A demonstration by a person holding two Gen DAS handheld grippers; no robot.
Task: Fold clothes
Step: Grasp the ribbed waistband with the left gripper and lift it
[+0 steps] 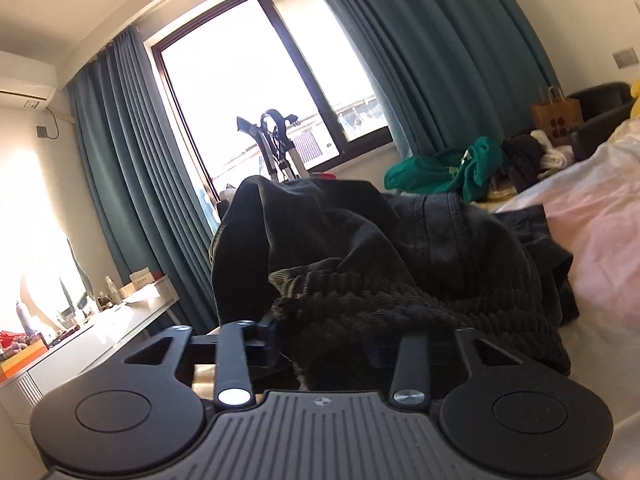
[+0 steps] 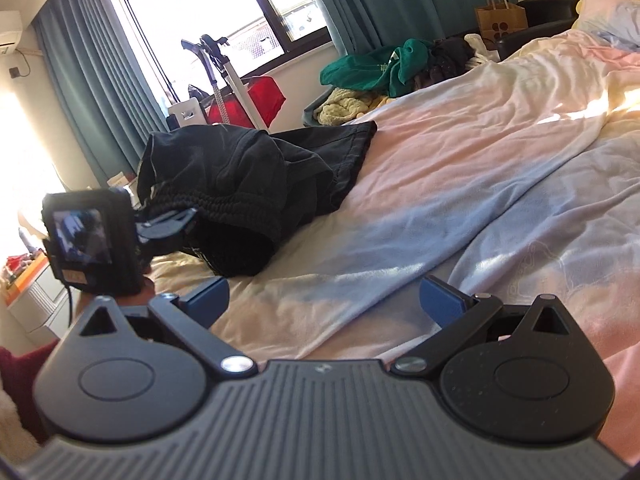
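Black shorts with a ribbed elastic waistband lie crumpled left of centre on the pastel bedsheet; left gripper pinches that waistband, right gripper gapes wide, empty.

Place: home bedroom
Bed: rumpled pastel bedsheet, pillow
Window: teal curtains, wall air conditioner
Clutter: heaped clothes, paper bag, possibly toiletries on white desk
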